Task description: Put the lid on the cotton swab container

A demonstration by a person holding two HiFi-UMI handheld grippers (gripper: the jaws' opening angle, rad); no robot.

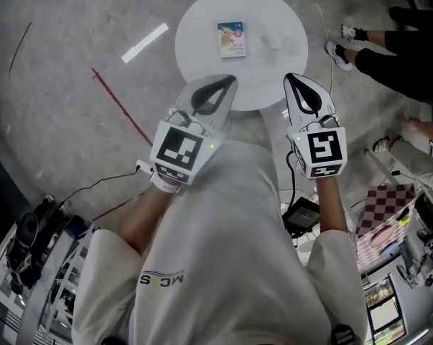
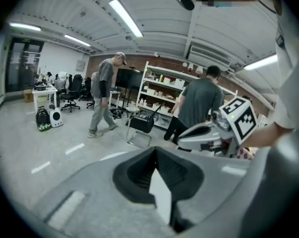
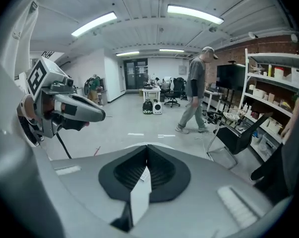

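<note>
Leftmost in the head view, bare gray floor carries a red tape line running diagonally from upper left, and cluttered racks fill the lower left corner. The left hand-held gripper is clenched with nothing in it: its own view shows the jaw tips meeting. It hangs at the near edge of a round white tabletop at top centre.

On that tabletop lie a printed box, near the middle, and just right of it a pale object too faint to make out. I cannot tell which of the two is the swab container or its lid. Both are well apart from the jaws.

The right hand-held gripper is likewise clenched and empty, and hangs at the near right rim of the tabletop. A cable trails across the floor below it. At upper right are a person's legs in dark trousers and pale shoes, and a checkered box sits at lower right.

The gripper views show a large workroom with strip lights on the ceiling. A walking person is left of white shelves, a black chair and a brick wall.
</note>
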